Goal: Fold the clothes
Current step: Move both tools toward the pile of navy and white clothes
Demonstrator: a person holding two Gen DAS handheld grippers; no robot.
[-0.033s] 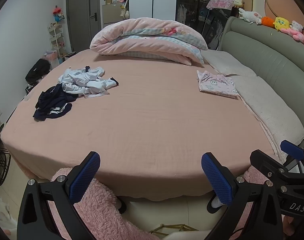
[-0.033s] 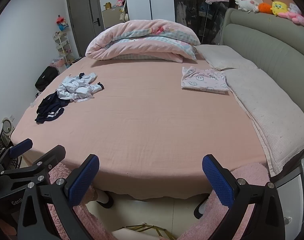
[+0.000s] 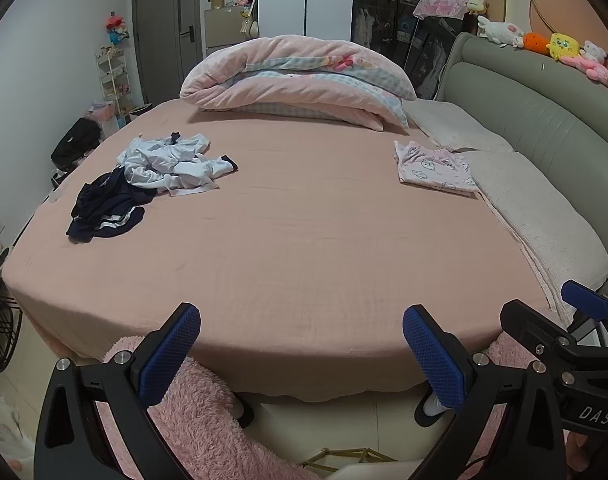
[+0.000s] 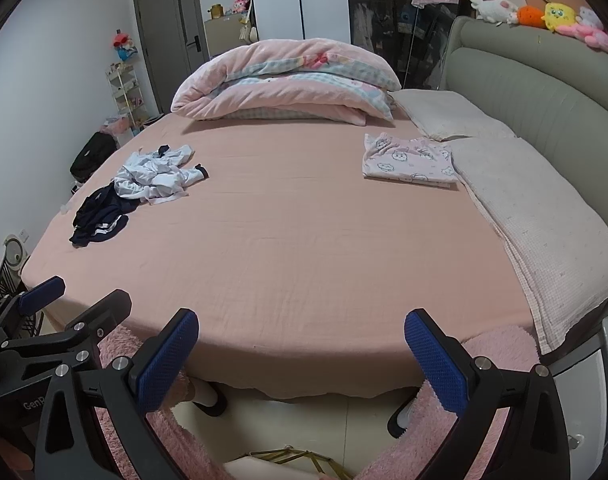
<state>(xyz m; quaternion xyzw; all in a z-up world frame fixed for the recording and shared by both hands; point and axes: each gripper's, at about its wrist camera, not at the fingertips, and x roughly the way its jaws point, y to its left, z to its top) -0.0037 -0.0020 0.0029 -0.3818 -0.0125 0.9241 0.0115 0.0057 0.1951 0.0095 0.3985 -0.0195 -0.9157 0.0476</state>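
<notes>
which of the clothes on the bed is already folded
The pink cartoon-print garment by the pillows on the right: it lies flat in a neat rectangle. The white-and-blue top and the navy striped piece on the left are crumpled heaps.

No change on my end

From both wrist views nothing I can see has shifted: the clothes, the bedding and both of my grippers sit exactly as they did before.

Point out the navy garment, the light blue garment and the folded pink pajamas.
navy garment (image 3: 106, 210), left wrist view, middle of the heap.
light blue garment (image 3: 172, 164), left wrist view, middle of the crumpled pile.
folded pink pajamas (image 4: 409, 160), right wrist view, top face.
</notes>
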